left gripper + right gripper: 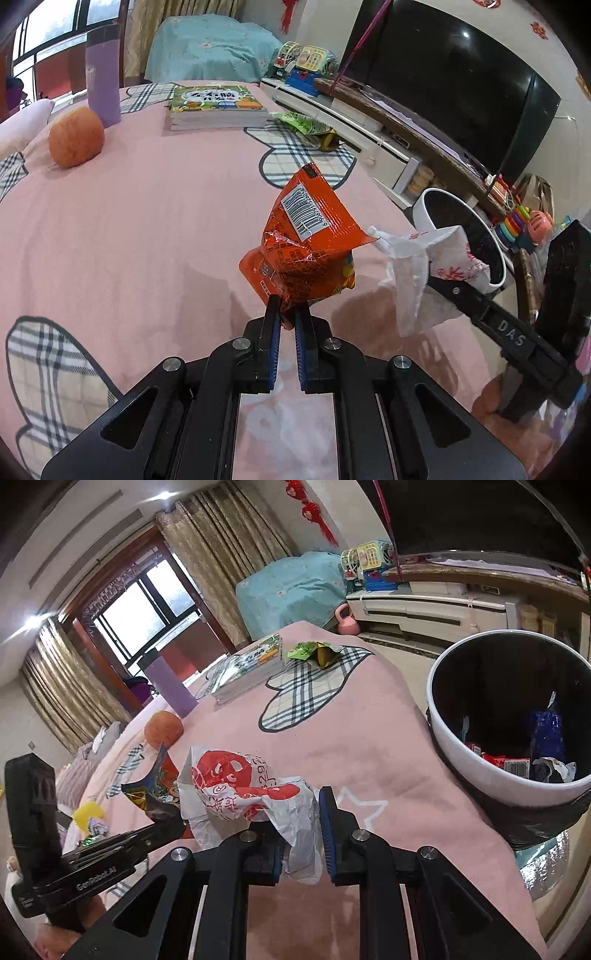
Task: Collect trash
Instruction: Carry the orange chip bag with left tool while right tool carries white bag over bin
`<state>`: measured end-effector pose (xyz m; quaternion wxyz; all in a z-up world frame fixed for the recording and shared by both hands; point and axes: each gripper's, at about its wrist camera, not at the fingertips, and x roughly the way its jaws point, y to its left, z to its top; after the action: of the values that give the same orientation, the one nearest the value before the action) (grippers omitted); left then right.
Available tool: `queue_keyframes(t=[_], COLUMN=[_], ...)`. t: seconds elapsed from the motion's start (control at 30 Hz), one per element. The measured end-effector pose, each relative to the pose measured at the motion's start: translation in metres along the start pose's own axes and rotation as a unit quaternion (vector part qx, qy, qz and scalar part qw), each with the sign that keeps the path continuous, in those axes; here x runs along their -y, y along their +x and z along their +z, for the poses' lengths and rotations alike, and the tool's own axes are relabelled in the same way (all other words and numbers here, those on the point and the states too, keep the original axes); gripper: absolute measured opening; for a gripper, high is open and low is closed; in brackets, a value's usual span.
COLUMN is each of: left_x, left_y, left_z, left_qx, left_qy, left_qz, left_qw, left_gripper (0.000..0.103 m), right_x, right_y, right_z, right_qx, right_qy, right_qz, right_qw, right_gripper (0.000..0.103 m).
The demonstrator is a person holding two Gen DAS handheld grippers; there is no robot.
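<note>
Left gripper (284,314) is clamped on the bottom corner of an orange snack wrapper (303,243), which stands up above the bedspread, barcode facing the lens. Right gripper (301,834) is pinching a crumpled white-and-red paper wrapper (243,794), bunched between the blue pads (327,834). Both loads are airborne, just short of the white trash bin (458,764) at the bed's edge, which already has wrappers lying in the bottom.

The risks now, as I read it: the orange wrapper is held by a thin pinch of foil, so a quick swing could tug it free. The paper one is floppy, with much of it hanging outside the jaws; it could catch the bin's rim and drape over it instead of dropping in. Both grippers are close together, so heading for one opening they might clash.

One green snack packet (306,127) waits on the pink blanket (147,229), beside a stack of children's books (218,109). An orange fruit (75,138) and purple bottle (103,74) sit farther back. Beyond: a television (443,92), toys (306,64) and curtained windows (147,605).
</note>
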<state>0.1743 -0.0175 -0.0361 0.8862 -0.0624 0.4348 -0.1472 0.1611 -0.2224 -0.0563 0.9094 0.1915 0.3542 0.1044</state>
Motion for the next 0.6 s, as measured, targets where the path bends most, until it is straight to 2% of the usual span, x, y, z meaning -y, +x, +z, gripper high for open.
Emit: queue_keyframes(t=[0.13,0.27,0.33,0.4,0.53,0.6], left_x=[0.001,0.003,0.006,0.009,0.011,0.012], left_y=[-0.002,-0.001,-0.001,0.000,0.001,0.001], left_z=[-0.007,-0.014,-0.016,-0.018,-0.021,-0.021], left_qx=[0.004,0.000,-0.001,-0.001,-0.004,-0.004], left_qy=[0.003,0.005,0.007,0.012,0.015,0.016], left_qz=[0.007,0.006,0.004,0.005,0.003,0.003], left_qw=[1.0000,1.0000,1.0000,0.9999,0.9999,0.9999], left_gripper=[0.007,0.007,0.007,0.007,0.007,0.007], right_x=[-0.003,-0.003,-0.003,0.000,0.005,0.003], right_y=[0.009,0.008,0.006,0.003,-0.005,-0.004], right_z=[-0.009,-0.017,-0.018,-0.019,-0.022,-0.021], right_qx=[-0.015,-0.018,-0.018,-0.017,-0.012,-0.014], right_qy=[-0.013,-0.010,-0.011,-0.006,0.002,-0.002], right_qz=[-0.018,-0.017,-0.019,-0.017,-0.016,-0.015], right_qw=[1.000,1.000,1.000,1.000,1.000,1.000], right_gripper=[0.020,0.021,0.029,0.057,0.059,0.054])
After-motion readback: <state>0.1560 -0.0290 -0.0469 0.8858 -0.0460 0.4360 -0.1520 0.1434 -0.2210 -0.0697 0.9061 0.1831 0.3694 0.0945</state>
